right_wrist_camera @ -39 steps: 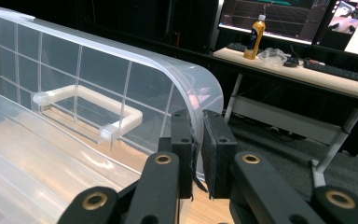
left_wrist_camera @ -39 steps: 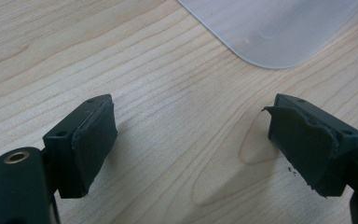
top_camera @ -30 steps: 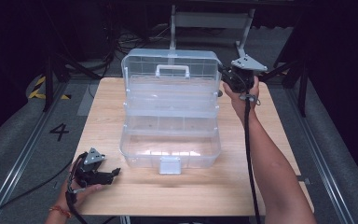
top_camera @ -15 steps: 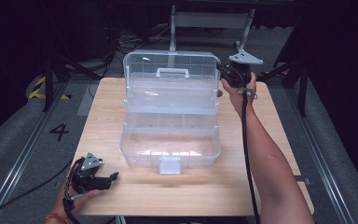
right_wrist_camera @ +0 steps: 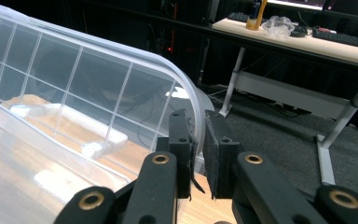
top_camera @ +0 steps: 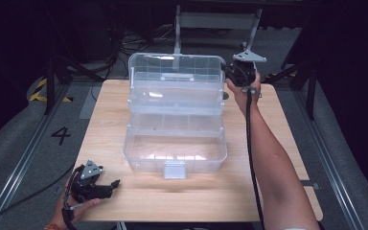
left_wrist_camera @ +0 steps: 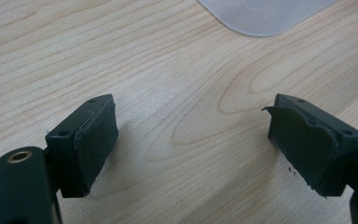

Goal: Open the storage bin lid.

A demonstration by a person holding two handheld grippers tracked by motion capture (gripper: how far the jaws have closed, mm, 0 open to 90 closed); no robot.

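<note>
Two grippers: right gripper [right_wrist_camera: 196, 154] pinches lid [top_camera: 175, 76] rim at 2 o'clock; left gripper [top_camera: 106, 186] released, idle at 7. Risk: thin rim slips, lid drops.

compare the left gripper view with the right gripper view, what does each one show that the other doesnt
Left gripper view: the left claw with jaws wide apart and nothing between them, over bare wood, with a rounded corner of the clear plastic box at the top edge.

Right gripper view: the right claw shut on the edge of the box's raised lid, the lid's grid ribbing and handle seen through the plastic, and a desk beyond the dark floor.

Both: black padded jaws rising from the bottom, the wooden table and some part of the clear box.
</note>
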